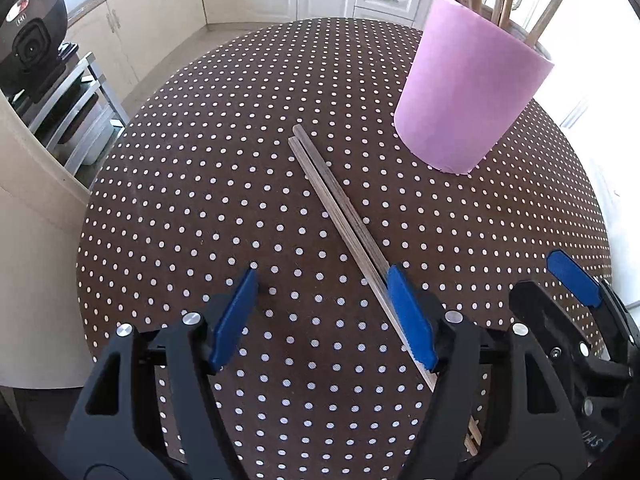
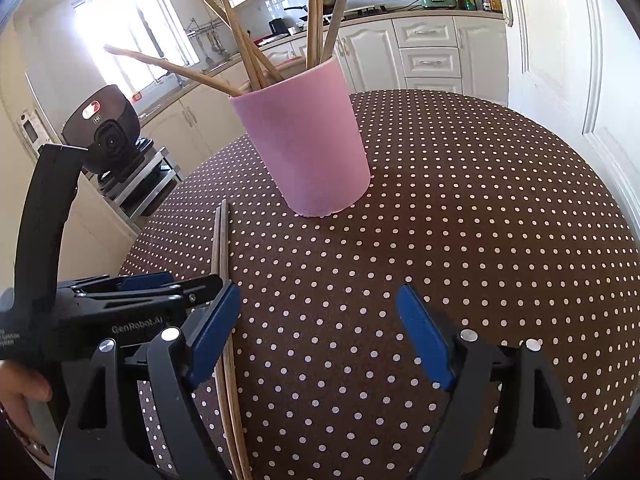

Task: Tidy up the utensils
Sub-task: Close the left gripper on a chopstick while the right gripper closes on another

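1. Left gripper point(image 1: 324, 300), lower centre of the left wrist view: jaws wide apart, holding nothing, one pad just beside the chopsticks point(image 1: 336, 208).
2. Chopstick pair flat on the dotted tablecloth point(image 1: 200, 200), running diagonally toward the pink holder point(image 1: 472, 96) at upper right.
3. Best straddled squarely before closing, both sticks pinched together.
4. Right gripper point(image 2: 318, 332) likewise wide, empty.

pink cup point(image 2: 308, 148), brown white-dotted tablecloth point(image 2: 480, 240), blue pads point(image 1: 408, 312).
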